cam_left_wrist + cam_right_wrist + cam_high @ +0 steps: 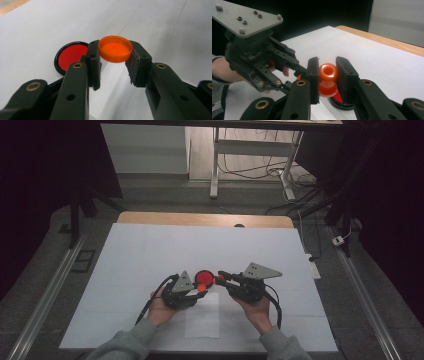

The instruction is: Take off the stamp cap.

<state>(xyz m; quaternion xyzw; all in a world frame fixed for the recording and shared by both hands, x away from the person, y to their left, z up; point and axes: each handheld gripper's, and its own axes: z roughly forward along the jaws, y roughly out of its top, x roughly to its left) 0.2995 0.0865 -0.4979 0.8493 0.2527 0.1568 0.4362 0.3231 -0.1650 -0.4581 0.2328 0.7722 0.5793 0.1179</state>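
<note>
White table (150, 255) — orange cap (115, 49) clamped between left claw (113, 58).

Spread over nearly the whole tabletop (200, 219), a large white sheet (150, 255), leaving bare wood along the far edge alone. On the sheet, toward the middle of the near edge, a smaller white paper rectangle (202, 320). Just beyond that paper, lying flat, a red disc with a black rim (203, 276). At the middle of the far edge, a small dark object (239, 225), too small to identify. Past the table, a white desk frame (215, 165) with loose cables (250, 170) on the floor. By the right edge, down on the floor, a white power strip (314, 269). Flanking the table, metal floor rails, left (45, 310) and right (365, 300).
</note>
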